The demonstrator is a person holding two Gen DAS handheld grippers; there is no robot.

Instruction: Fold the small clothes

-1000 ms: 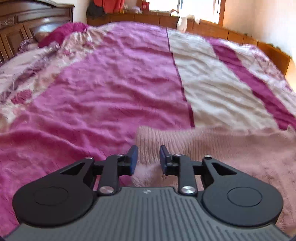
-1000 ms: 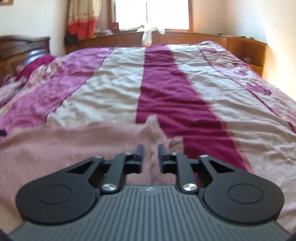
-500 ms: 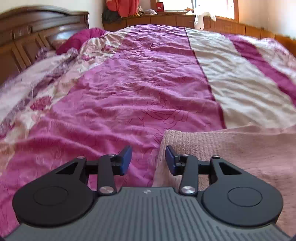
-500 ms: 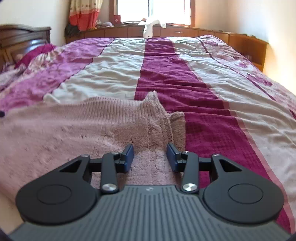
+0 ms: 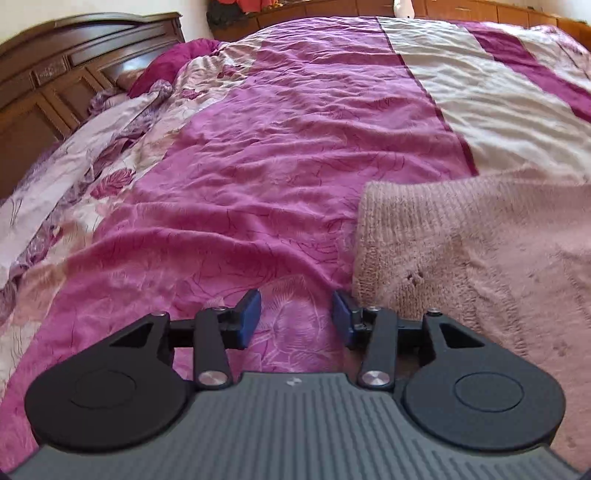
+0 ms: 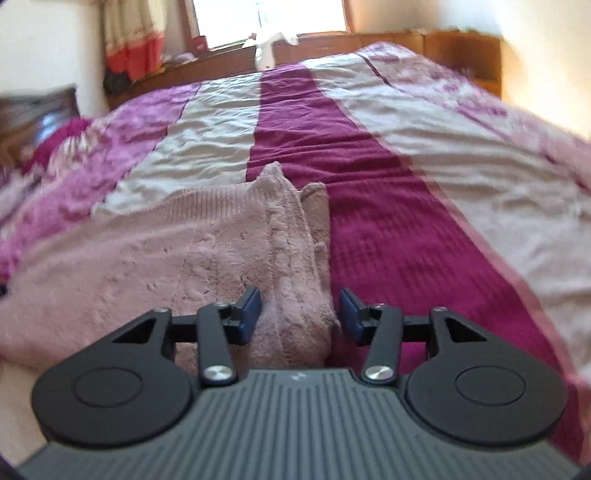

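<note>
A pale pink knitted sweater (image 5: 480,251) lies flat on the bed; in the right wrist view it (image 6: 166,251) fills the left and middle. My left gripper (image 5: 295,317) is open and empty, over bare bedspread just left of the sweater's left edge. My right gripper (image 6: 300,314) is open, its jaws standing on either side of the sweater's folded right edge, a raised ridge of knit (image 6: 295,229), without closing on it.
The bed has a pink, cream and dark magenta striped bedspread (image 5: 295,147) (image 6: 388,221). A dark wooden headboard (image 5: 55,85) and rumpled floral bedding (image 5: 74,173) are at the left. A window (image 6: 269,18) and a wooden ledge (image 6: 406,40) lie beyond the bed.
Both grippers have opened wider and let go of the sweater. The left one has drawn away to the left of its edge; the right one has drawn back a little.
</note>
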